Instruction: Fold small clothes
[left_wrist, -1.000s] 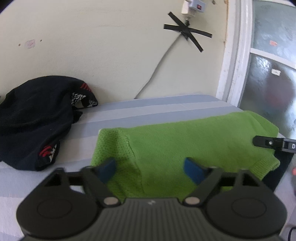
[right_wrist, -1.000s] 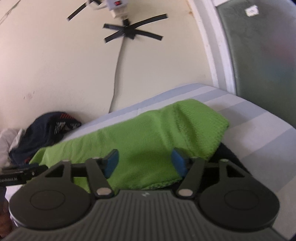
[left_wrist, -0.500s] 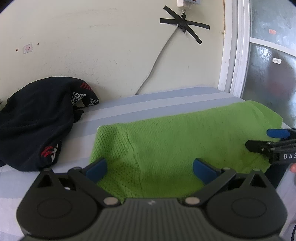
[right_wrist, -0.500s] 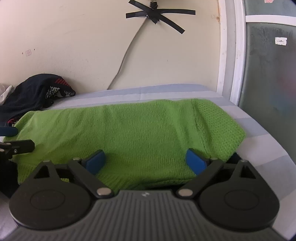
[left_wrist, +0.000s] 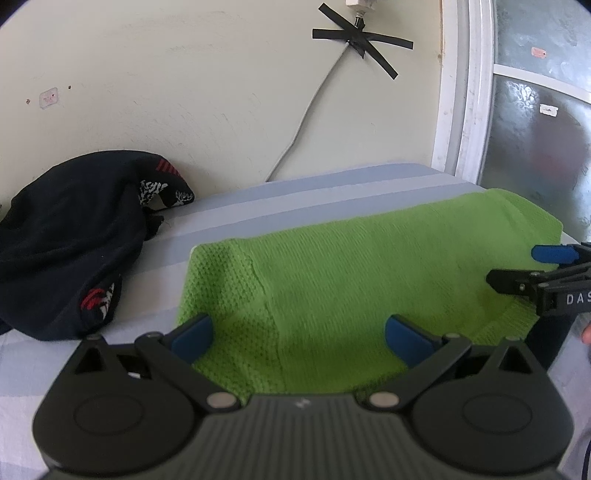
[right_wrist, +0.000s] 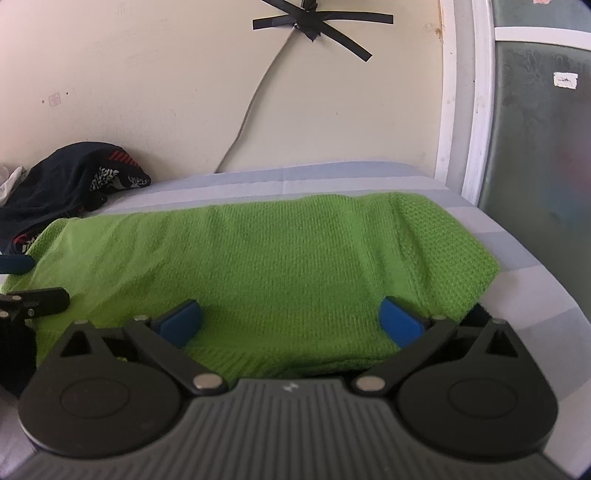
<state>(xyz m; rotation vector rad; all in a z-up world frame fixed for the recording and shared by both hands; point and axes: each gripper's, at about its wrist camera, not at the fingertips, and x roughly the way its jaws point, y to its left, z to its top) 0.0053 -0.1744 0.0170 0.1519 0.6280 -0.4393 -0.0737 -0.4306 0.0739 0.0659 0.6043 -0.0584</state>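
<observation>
A bright green knitted garment (left_wrist: 369, 266) (right_wrist: 277, 258) lies flat and folded across the striped bed sheet (left_wrist: 295, 195). My left gripper (left_wrist: 299, 328) is open over its left end, the blue pads wide apart and pressing on nothing. My right gripper (right_wrist: 290, 314) hovers over the right end, its jaws opening, with only flat knit between the pads and no grip. Each gripper shows in the other's view: the right gripper (left_wrist: 524, 267) at the right edge, the left gripper (right_wrist: 33, 282) at the left edge.
A crumpled dark garment (left_wrist: 70, 236) (right_wrist: 62, 184) with red and white print lies at the back left against the wall. A grey cable (left_wrist: 306, 110) is taped to the wall. A white frame with frosted glass (left_wrist: 458, 110) stands at the right. Dark cloth (right_wrist: 480, 314) peeks out under the green garment's right end.
Both grippers' jaws have spread wider apart. The right gripper has rolled level and shifted sideways, so the green garment now lies square in its view. The garment itself stays flat.
</observation>
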